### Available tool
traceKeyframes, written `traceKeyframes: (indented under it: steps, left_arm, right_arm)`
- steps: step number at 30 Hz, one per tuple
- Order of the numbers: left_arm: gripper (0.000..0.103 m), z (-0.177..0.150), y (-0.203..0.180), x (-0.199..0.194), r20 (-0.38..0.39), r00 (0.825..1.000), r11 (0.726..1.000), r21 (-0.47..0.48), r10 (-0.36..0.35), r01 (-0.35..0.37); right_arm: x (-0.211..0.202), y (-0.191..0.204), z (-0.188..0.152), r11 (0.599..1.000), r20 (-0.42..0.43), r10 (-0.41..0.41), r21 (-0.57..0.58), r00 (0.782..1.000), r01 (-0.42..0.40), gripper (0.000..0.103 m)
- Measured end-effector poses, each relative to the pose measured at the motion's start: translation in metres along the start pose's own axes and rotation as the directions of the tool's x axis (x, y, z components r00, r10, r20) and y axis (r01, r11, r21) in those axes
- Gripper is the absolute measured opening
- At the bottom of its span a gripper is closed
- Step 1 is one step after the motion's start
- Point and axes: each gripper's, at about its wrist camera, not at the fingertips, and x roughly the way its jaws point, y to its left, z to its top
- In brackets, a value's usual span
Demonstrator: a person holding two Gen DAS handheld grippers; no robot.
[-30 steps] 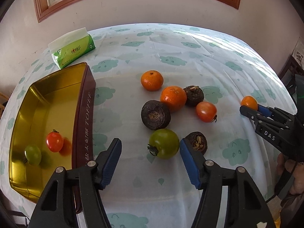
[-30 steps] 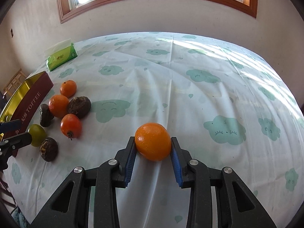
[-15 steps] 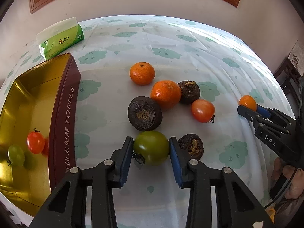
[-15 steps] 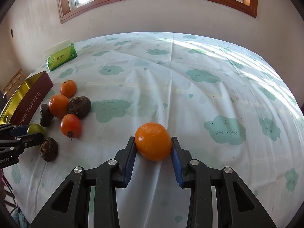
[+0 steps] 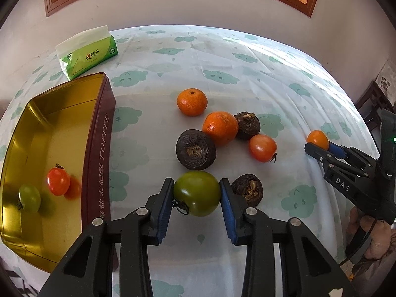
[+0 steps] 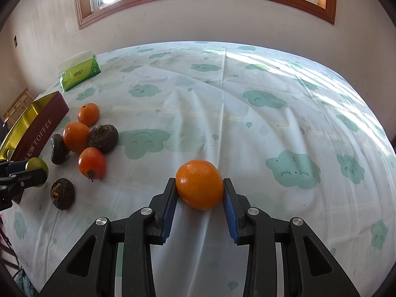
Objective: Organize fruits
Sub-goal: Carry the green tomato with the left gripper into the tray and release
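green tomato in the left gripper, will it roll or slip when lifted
The green tomato looks round and glossy, so it could slip between the left gripper's flat pads. It probably rolls if dropped. The skin seems smooth and firm, likely tolerating a gentle squeeze.

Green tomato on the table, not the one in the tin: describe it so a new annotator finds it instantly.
Start at the gold toffee tin at the left of the left wrist view, then look right to the loose fruit cluster on the cloud-print tablecloth. The green tomato is its nearest member, sitting between the left gripper pads. It is the only green fruit outside the tin; its neighbours are orange, red or dark brown.
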Motion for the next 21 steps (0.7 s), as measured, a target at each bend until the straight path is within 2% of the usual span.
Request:
traceKeyframes:
  steps: [10, 21]
  left_arm:
    - [0.033, 0.004, 0.021, -0.039, 0.057, 0.998, 0.999, -0.024, 0.023, -0.022]
    - [0.033, -0.001, 0.085, -0.066, 0.069, 0.987, 0.986, -0.090, 0.144, -0.137]
  right_arm:
    - [0.001, 0.003, 0.001, 1.000, -0.004, -0.014, -0.014, 1.000, 0.014, 0.038]
    - [0.002, 0.004, 0.001, 1.000, -0.005, -0.021, -0.022, 1.000, 0.021, 0.038]
